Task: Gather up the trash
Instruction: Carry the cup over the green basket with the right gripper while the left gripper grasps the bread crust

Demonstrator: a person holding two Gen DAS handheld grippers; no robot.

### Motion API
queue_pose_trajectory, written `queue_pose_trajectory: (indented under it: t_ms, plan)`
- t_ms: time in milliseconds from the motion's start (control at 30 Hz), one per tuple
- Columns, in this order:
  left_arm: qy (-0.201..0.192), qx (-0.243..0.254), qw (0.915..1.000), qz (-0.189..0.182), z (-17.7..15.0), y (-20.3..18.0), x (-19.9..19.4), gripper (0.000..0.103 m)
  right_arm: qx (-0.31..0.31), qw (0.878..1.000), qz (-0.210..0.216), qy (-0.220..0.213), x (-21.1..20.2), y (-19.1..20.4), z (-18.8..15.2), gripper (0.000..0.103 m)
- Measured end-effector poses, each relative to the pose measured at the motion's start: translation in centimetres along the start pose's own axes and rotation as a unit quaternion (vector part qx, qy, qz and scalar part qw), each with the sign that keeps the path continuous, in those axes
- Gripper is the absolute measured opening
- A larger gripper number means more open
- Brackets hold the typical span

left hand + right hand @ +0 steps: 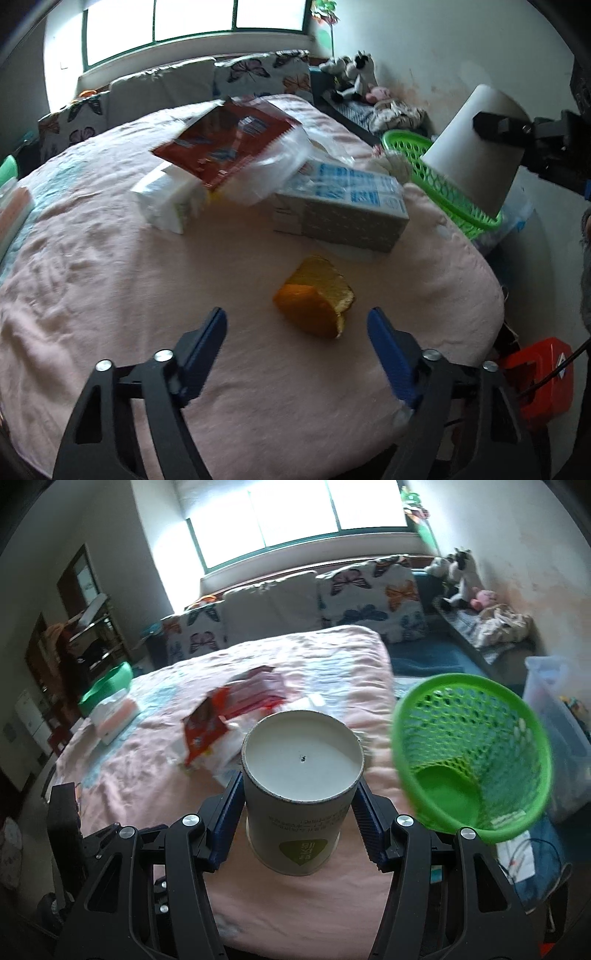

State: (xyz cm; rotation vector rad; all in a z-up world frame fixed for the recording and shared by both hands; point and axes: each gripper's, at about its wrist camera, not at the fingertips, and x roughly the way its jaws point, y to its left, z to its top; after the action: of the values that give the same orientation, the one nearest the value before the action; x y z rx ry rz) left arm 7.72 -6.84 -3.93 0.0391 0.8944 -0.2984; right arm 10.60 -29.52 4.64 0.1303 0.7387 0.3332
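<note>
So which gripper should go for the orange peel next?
Left. The left gripper is open with the orange peel just ahead between its fingers, while the right gripper is shut on the paper cup near the green basket.

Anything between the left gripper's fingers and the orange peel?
No. In the left wrist view only bare pink cloth lies between the open left gripper and the orange peel.

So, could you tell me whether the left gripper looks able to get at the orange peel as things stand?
Probably yes. The left gripper is open and empty, and the orange peel lies on the pink cloth just ahead of its fingers, with nothing between them.
</note>
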Motion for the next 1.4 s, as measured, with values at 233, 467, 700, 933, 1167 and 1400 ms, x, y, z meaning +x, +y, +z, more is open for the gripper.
queue_pose_trajectory:
  t_ms: [233,467,700,933,1167,1400]
  plan:
    - [0.020,-0.004,0.9998,-0.006,0.1,-0.4,1.4,0.056,0.016,0.999,-0.037,0.001,0.1,-3.5,-0.3,0.058]
    - [0.012,-0.004,0.9998,-0.015,0.6,-0.1,1.2,0.039,0.045,0.996,-0.073,-0.001,0.9,-7.9,0.1,0.058]
    - [0.006,-0.007,0.9996,-0.028,1.0,0.1,0.6,0.030,0.082,0.991,-0.106,0.005,2.6,-12.8,0.3,0.058]
    - [-0.008,-0.007,0.9987,-0.050,1.9,-0.4,-1.3,0.029,0.095,0.986,-0.134,0.021,5.1,-16.1,0.2,0.058]
    - [-0.037,0.006,0.9964,-0.077,5.3,-1.6,-2.8,0.029,0.116,0.982,-0.142,0.049,8.4,-18.9,-0.2,0.059]
    - [-0.052,0.032,0.9941,-0.089,10.2,-4.2,-1.4,0.029,0.129,0.980,-0.137,0.064,9.9,-19.9,-0.8,0.062]
